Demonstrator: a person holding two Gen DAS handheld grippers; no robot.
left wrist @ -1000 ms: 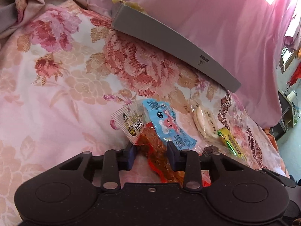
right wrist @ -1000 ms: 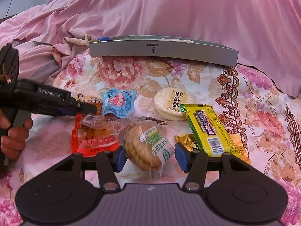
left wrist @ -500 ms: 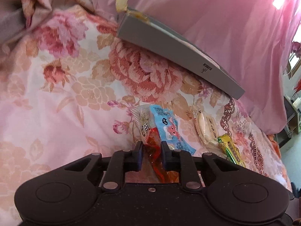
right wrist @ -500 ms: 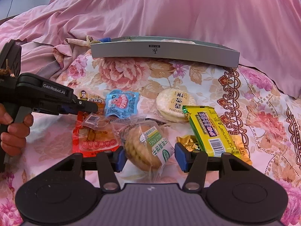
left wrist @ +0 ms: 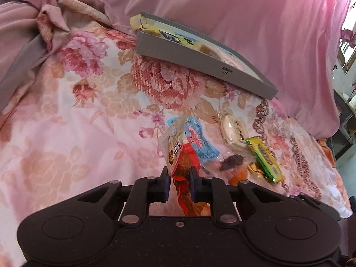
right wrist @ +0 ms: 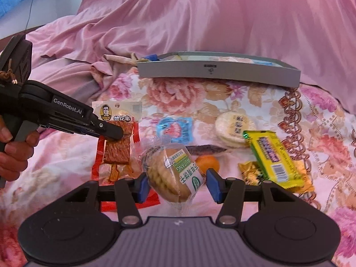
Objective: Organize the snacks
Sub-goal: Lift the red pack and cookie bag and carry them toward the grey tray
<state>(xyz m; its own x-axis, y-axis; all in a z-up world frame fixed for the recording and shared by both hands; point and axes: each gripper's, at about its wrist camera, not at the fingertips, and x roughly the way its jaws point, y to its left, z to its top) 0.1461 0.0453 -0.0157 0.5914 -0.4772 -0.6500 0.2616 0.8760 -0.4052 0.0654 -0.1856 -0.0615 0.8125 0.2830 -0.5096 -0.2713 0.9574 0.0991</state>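
Note:
My left gripper (left wrist: 179, 178) is shut on a red snack packet (left wrist: 180, 162) and holds it lifted off the floral bedspread; it also shows in the right wrist view (right wrist: 118, 146), pinched by the left gripper (right wrist: 115, 133). My right gripper (right wrist: 176, 183) is open around a clear-wrapped biscuit pack (right wrist: 175, 171), its fingers apart from it. A grey box (right wrist: 218, 72) with several snacks inside lies at the back, also in the left wrist view (left wrist: 200, 60).
On the bedspread lie a blue packet (right wrist: 174, 130), a round rice cracker (right wrist: 233, 126), a yellow-green bar (right wrist: 273, 155), a gold wrapper (right wrist: 251, 171), an orange sweet (right wrist: 207, 162) and a dark strip (right wrist: 207, 149). Pink bedding rises behind the box.
My left gripper closed on the red packet and lifted it, tilting it up. The right gripper stayed open around the biscuit pack, edging slightly closer.

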